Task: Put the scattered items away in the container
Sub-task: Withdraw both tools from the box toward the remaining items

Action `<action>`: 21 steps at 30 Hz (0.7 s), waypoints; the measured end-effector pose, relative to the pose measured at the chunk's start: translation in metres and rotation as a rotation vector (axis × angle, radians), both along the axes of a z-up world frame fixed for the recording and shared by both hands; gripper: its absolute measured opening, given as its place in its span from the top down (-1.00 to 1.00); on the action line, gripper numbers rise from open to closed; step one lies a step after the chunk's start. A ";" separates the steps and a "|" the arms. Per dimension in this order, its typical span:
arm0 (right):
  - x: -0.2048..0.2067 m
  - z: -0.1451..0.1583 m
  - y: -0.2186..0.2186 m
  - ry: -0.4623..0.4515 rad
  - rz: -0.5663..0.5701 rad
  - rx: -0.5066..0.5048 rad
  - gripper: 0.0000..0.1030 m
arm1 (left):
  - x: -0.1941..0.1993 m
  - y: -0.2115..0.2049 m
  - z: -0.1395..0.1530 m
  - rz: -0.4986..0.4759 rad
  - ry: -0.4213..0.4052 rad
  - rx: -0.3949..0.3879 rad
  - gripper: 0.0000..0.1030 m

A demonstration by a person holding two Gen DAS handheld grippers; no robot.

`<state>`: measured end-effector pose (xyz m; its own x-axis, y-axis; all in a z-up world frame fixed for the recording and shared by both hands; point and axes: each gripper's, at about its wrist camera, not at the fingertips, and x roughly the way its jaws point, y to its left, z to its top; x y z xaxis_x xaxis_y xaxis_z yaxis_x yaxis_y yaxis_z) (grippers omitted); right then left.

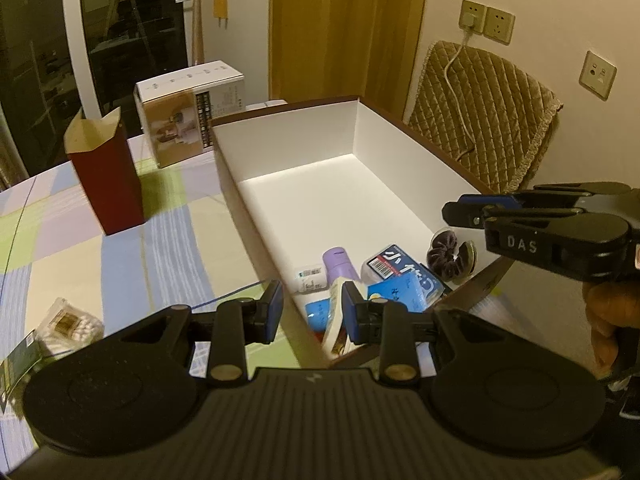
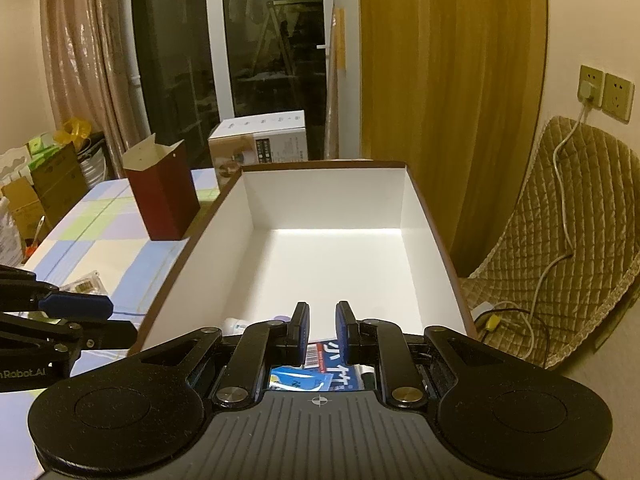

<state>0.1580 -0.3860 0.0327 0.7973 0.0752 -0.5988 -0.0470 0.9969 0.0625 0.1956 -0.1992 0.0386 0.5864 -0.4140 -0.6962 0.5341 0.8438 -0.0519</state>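
1. The bag of cotton swabs is lying on the table, left of the box.
2. The left tongs are nearer it, partly open, holding nothing.
3. The right tongs are hanging over the box, slightly open, holding nothing.

Cotton swabs left of box

left cam: looks past my fingers, close over the box's near-left corner
right cam: looks straight down the box's length
shared: box interior

I count one white container, one purple bottle and one scrunchie in it, one cotton swab pack, one red carton, two wall sockets
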 end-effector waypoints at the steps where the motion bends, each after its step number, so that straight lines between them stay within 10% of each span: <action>1: -0.001 0.002 0.002 -0.002 0.003 -0.004 0.62 | -0.002 0.004 0.001 0.007 0.001 -0.003 0.49; 13: -0.023 0.024 0.033 -0.026 0.035 -0.024 0.61 | -0.039 0.071 0.012 0.144 0.038 -0.045 0.18; 15: -0.027 0.028 0.037 -0.035 0.035 -0.021 0.01 | -0.048 0.082 0.014 0.166 0.040 -0.050 0.11; 16: -0.031 0.031 0.040 -0.052 0.029 -0.019 -0.72 | -0.052 0.088 0.015 0.176 0.040 -0.053 0.08; 21: -0.045 0.042 0.053 -0.080 0.055 -0.027 -0.77 | -0.070 0.113 0.020 0.227 0.038 -0.064 -0.03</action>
<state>0.1133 -0.3327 0.0744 0.8376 0.1049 -0.5361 -0.1057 0.9940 0.0293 0.1259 -0.0865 0.0588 0.6436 -0.3189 -0.6958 0.3280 0.9363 -0.1257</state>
